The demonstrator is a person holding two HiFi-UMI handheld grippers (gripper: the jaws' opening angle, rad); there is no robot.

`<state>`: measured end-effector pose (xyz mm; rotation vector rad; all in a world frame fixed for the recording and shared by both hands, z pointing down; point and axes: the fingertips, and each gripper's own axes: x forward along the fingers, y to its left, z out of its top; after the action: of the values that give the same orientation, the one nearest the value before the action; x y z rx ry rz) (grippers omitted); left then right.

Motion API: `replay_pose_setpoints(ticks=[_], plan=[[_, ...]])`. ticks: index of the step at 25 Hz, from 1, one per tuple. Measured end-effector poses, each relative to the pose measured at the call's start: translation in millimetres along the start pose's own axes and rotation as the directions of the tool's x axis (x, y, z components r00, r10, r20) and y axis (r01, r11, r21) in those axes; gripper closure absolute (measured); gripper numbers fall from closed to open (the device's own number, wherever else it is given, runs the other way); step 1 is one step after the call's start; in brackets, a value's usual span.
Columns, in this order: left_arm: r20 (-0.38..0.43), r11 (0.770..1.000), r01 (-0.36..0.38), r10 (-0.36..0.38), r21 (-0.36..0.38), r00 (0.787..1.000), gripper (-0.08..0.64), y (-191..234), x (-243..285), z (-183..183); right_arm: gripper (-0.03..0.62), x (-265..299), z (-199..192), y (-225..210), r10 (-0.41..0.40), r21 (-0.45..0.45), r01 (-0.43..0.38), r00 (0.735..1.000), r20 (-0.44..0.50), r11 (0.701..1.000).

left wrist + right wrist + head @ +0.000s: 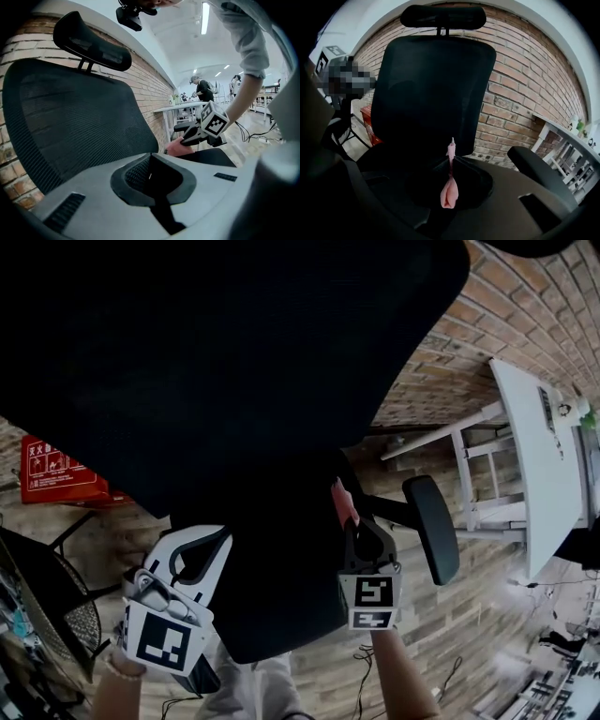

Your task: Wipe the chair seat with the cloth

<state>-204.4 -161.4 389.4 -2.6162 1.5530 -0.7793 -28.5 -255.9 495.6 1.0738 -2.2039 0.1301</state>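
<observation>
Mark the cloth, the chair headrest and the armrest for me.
cloth (449,194): right gripper view, its bunched lower fold.
headrest (443,16): right gripper view, pad centre.
armrest (432,527): head view, pad middle.

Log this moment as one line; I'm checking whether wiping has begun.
right gripper: shut on pink cloth, above chair seat | left gripper: shut, empty | cloth-to-seat contact: cannot tell

Left gripper (199,545): held low, pointing forward, jaws together, nothing between them. Right gripper (352,521): level alongside, jaws pinched on pink cloth (449,194). Forearms bare.
</observation>
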Motion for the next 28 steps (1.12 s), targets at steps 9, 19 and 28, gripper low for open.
replay_pose_setpoints(ticks=[9, 19, 28], plan=[[-0.027, 0.999, 0.014, -0.015, -0.035, 1.0, 0.541, 14.0, 1.3, -34.2, 0.543, 74.6, -22.9, -28.0, -0.115, -0.054, 0.112, 0.991, -0.065, 0.992], [-0.056, 0.997, -0.047, 0.044, -0.056, 0.997, 0.541, 32.3, -12.6, -62.9, 0.543, 132.9, -57.3, -39.8, -0.187, -0.111, 0.167, 0.961, -0.203, 0.98], [-0.079, 0.992, -0.087, 0.08, -0.09, 0.994, 0.541, 36.3, -24.3, -77.5, 0.542, 156.4, -79.5, 28.4, -0.049, -0.034, 0.042, 0.969, -0.241, 0.999]])
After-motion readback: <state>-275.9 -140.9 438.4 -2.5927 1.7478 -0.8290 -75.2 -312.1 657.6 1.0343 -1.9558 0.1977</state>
